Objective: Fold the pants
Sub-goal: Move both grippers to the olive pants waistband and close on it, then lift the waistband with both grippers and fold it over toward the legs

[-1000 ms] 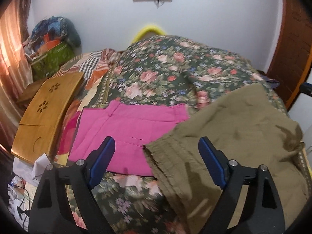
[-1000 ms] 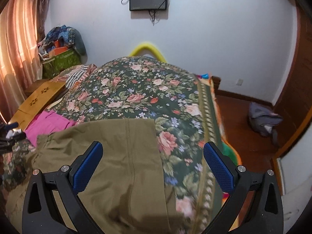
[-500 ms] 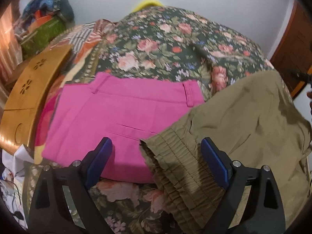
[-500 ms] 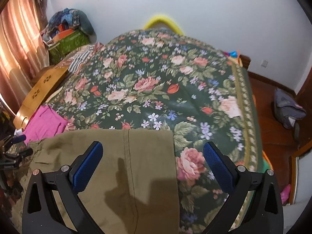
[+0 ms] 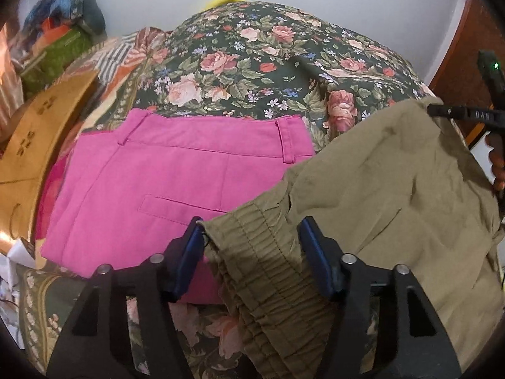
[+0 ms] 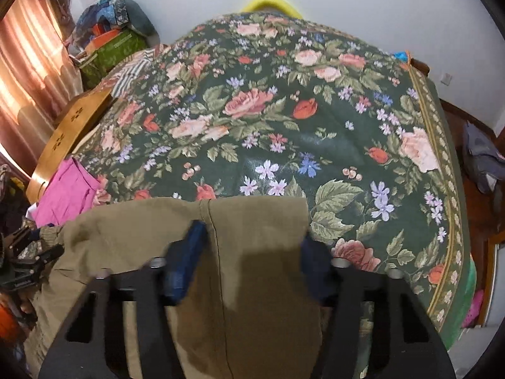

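Olive-green pants [image 5: 388, 186] lie on the floral bedspread [image 5: 252, 57], elastic waistband [image 5: 262, 255] toward the left gripper. My left gripper [image 5: 251, 230] is open, its blue fingers straddling the waistband's corner. In the right wrist view the pants' leg end [image 6: 246, 252] lies flat, and my right gripper [image 6: 252, 237] is open with its fingers low over the hem on either side of the seam. The fingers are blurred. Folded pink pants [image 5: 170, 186] lie left of the olive pants.
A wooden lap tray [image 5: 34, 145] leans at the bed's left side. Bags and a green box [image 6: 110, 47] pile in the far left corner. The bed's right edge [image 6: 451, 221] drops to a wooden floor with a grey bag [image 6: 483, 161].
Both grippers have moved down and forward onto the olive pants. Their jaws have narrowed around the waistband and the hem. The pants have not moved.
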`<act>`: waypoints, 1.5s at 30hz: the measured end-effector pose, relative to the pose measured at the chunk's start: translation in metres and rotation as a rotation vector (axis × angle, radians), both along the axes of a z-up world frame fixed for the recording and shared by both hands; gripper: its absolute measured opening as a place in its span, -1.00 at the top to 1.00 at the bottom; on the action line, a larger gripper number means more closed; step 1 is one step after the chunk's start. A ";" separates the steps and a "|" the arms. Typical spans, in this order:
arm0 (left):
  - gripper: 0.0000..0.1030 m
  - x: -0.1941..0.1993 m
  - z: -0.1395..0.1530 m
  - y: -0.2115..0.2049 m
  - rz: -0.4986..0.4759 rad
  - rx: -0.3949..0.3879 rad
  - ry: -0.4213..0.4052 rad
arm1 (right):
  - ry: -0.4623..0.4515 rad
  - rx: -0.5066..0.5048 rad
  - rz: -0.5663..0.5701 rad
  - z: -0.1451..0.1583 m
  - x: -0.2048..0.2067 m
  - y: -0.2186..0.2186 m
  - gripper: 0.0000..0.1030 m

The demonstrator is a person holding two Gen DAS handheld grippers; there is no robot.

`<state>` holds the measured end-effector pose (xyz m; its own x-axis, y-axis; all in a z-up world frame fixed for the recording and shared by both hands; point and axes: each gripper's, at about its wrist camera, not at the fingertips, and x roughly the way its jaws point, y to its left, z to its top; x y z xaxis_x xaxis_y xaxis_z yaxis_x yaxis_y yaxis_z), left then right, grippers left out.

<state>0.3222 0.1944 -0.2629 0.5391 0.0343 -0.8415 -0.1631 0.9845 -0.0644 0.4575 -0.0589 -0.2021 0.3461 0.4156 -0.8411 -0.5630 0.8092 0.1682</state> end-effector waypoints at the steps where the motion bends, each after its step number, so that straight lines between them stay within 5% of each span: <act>1: 0.03 -0.002 0.004 -0.002 0.000 0.024 -0.006 | -0.012 0.003 -0.011 0.004 -0.002 -0.003 0.60; 8: 0.35 -0.014 0.039 -0.006 -0.025 0.037 -0.059 | -0.016 0.110 -0.045 0.029 -0.014 -0.020 0.74; 11: 0.80 -0.019 0.061 -0.011 -0.041 0.040 -0.095 | -0.048 0.115 -0.055 0.043 -0.025 -0.021 0.75; 28: 0.84 -0.035 0.168 -0.038 -0.080 0.037 -0.290 | -0.304 0.237 -0.084 0.164 -0.081 -0.047 0.76; 45: 0.84 -0.113 0.168 -0.070 -0.194 0.046 -0.254 | -0.316 0.209 -0.079 0.150 -0.188 -0.105 0.76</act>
